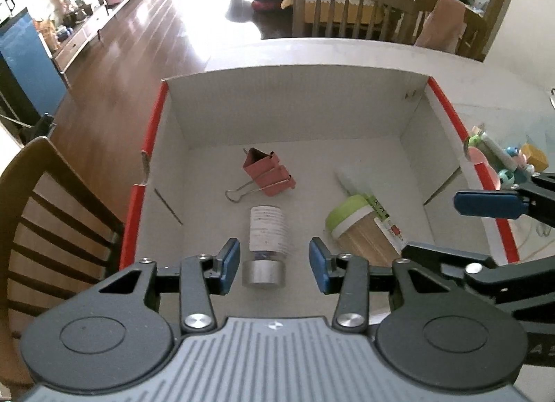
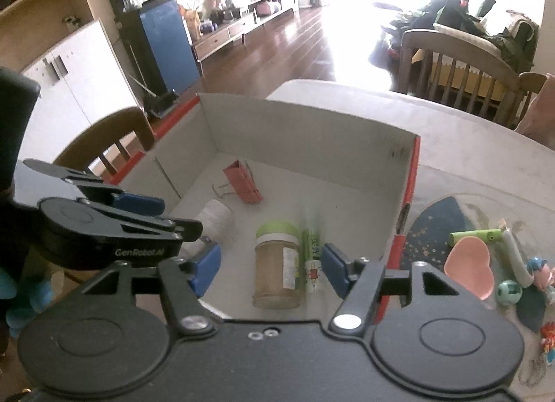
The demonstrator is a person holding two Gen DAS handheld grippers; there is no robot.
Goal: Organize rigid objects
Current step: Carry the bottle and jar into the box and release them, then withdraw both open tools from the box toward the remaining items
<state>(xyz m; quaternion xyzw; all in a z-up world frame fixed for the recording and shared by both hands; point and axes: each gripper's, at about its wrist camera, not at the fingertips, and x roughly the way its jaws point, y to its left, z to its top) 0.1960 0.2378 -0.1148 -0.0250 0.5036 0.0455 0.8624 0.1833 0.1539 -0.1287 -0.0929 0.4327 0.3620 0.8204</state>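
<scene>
Blue pads tip both grippers, and both hover over the open white cardboard box [image 1: 173, 145] with red edges. The left gripper [image 1: 274, 263] has its jaws parted with nothing pinched; the small bottle [image 1: 267, 228] with a white label and silver cap lies on the box floor below and between its pads, neither pad touching it. Just beyond the bottle lies a salmon-pink binder clip [image 1: 269, 173], its wire handle toward the left wall of the box. To the right of the bottle, the jar [image 1: 357, 228] with a green lid lies on its side, with a green-and-white tube [image 1: 380, 209] alongside it.

The right gripper [image 2: 270, 270] stands wider apart and likewise grips nothing. In its view the jar [image 2: 277, 266] and the tube [image 2: 311, 256] lie side by side on the box floor under the gap, clear of both pads; the tube sits close to the right pad. The bottle [image 2: 215, 218] lies further left, partly hidden behind the left gripper [image 2: 180, 228], and the binder clip [image 2: 242, 183] rests toward the far wall.

Outside the box, to the right on the table [image 2: 468, 145], a pink heart-shaped dish [image 2: 471, 266], a green tube, a small green ball [image 2: 509, 292] and small figurines lie scattered.
</scene>
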